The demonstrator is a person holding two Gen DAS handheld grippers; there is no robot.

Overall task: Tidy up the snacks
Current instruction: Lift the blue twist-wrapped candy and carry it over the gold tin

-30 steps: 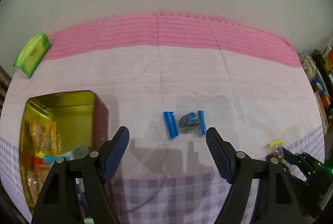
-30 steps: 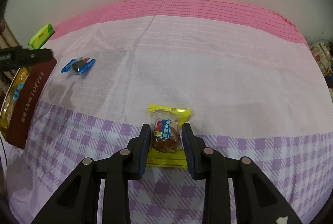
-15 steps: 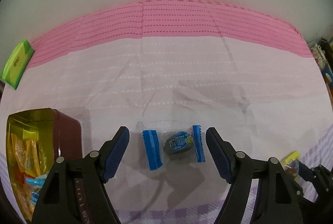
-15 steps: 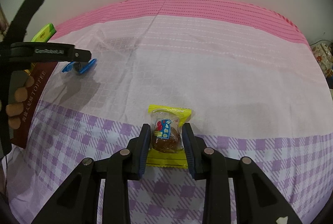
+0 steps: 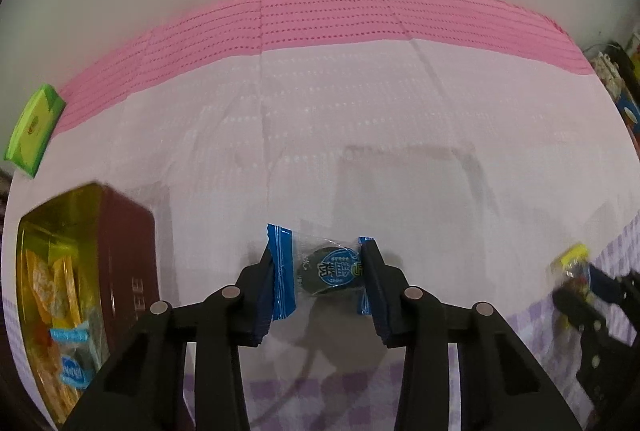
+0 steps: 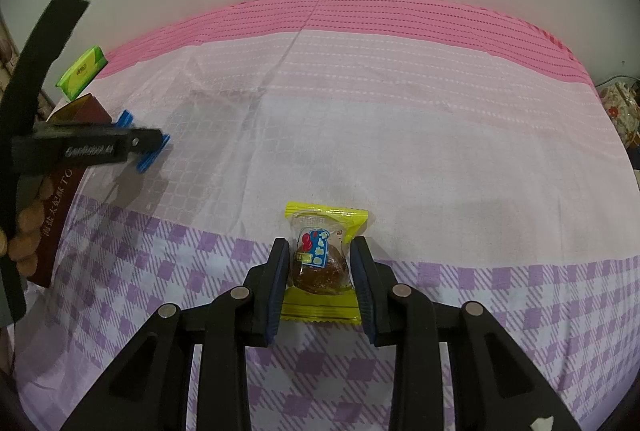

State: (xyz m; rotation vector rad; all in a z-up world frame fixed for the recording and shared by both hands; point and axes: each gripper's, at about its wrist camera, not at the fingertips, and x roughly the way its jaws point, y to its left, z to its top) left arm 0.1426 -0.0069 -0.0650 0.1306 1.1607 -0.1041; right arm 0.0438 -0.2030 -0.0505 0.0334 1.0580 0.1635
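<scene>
My left gripper [image 5: 322, 273] clamps the blue-wrapped candy [image 5: 320, 273] on the surface [image 5: 360, 135] just right of the open toffee tin [image 5: 76, 287], while my right gripper [image 6: 319, 265] grips the yellow-wrapped snack [image 6: 322, 263] on the purple checks.

Your left tool [image 5: 320, 279] and right tool [image 6: 320, 271] are black frames with silver screws and ribbed blue pads [image 6: 277, 283].
</scene>
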